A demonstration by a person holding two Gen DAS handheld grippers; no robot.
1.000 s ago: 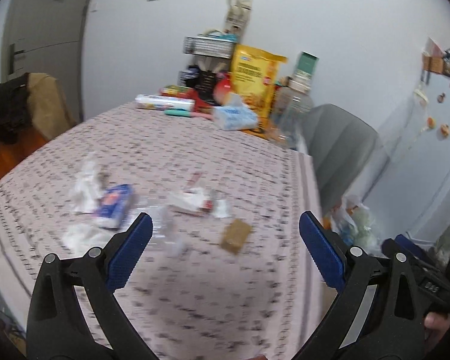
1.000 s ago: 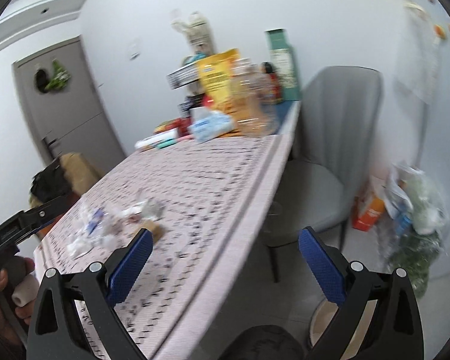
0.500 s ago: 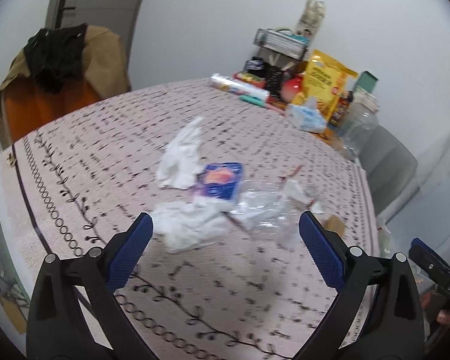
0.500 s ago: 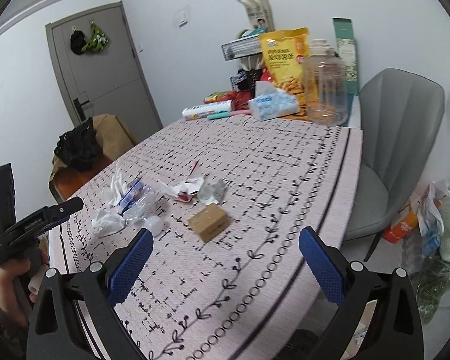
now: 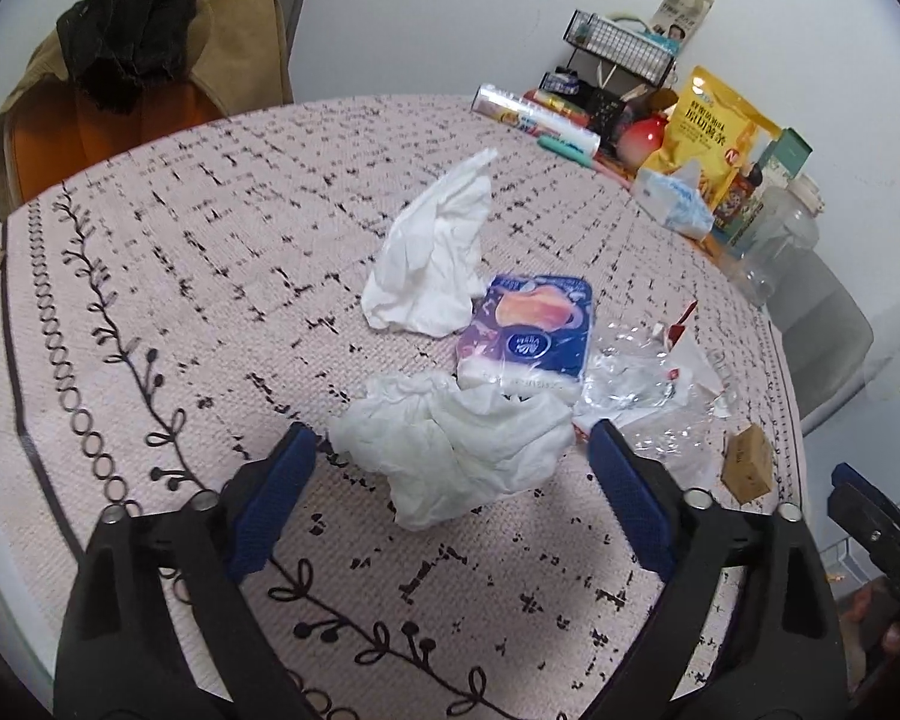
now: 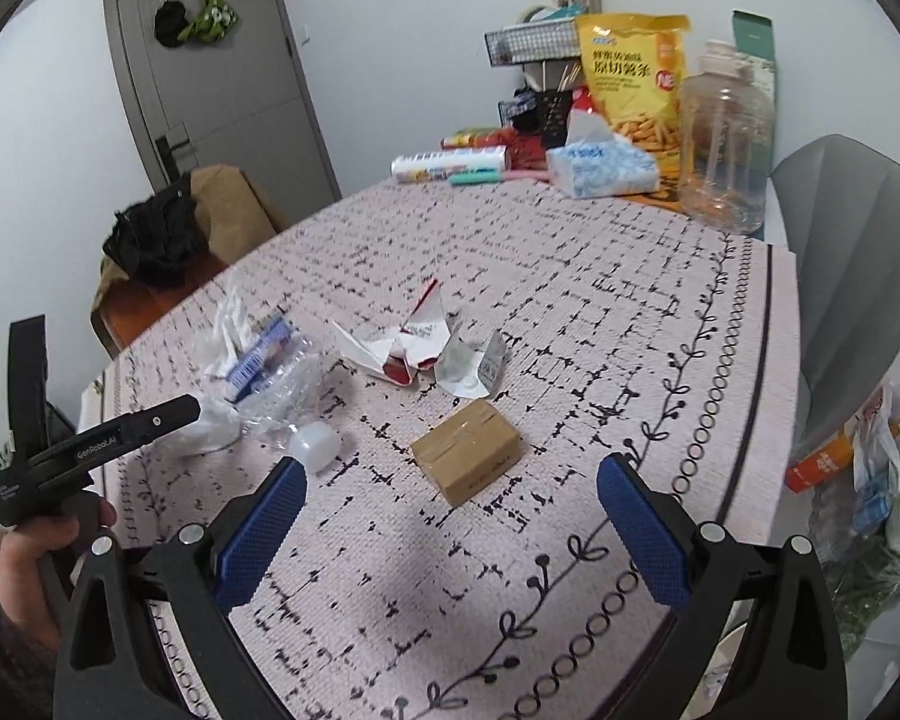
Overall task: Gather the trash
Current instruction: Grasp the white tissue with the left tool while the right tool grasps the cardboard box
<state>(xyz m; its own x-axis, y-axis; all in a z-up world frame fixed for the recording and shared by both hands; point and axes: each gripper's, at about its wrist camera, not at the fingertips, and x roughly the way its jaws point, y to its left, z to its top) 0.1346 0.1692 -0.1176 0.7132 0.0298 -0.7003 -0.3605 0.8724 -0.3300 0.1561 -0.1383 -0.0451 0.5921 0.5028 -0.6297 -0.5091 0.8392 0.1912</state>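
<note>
Patterned pink tabletop (image 5: 150, 276) carries the trash in one loose cluster near its middle, probably gathered there for easy picking. Left tool (image 5: 450, 480) stands wide apart around one crumpled tissue (image 5: 450, 450); a second tissue (image 5: 432, 258) lies behind. Right tool (image 6: 450, 510), also apart, faces one cardboard box (image 6: 468, 450).

Crumpled white paper tissue (image 5: 450, 450), glossy clear plastic wrapper (image 5: 636, 372), matt cardboard box (image 6: 467, 450)
</note>
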